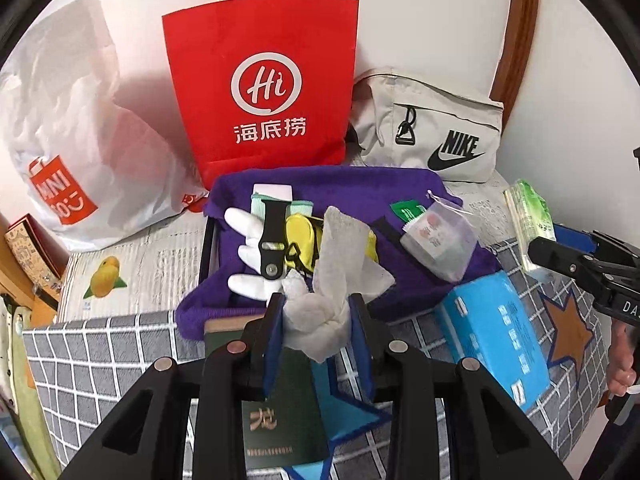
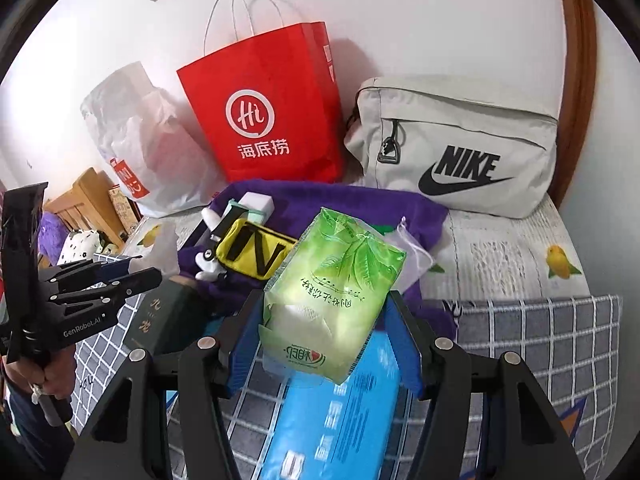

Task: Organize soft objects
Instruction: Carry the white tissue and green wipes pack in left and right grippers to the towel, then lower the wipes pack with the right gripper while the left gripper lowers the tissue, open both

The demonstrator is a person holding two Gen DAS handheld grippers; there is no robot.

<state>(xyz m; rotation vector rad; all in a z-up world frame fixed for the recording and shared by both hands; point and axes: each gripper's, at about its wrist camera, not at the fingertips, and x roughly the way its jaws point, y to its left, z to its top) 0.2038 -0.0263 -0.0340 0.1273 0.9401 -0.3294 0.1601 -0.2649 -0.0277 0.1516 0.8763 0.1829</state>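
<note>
Three bags, two tissue packs, one purple cloth.

Crumpled white cloth and green tissue pack, both held aloft.

bright, sharp, fisheye-warped dark edges

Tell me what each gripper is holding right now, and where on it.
The left gripper pinches a crumpled white cloth at its bunched lower end. The right gripper clamps a green tissue pack across its lower sides.
</note>
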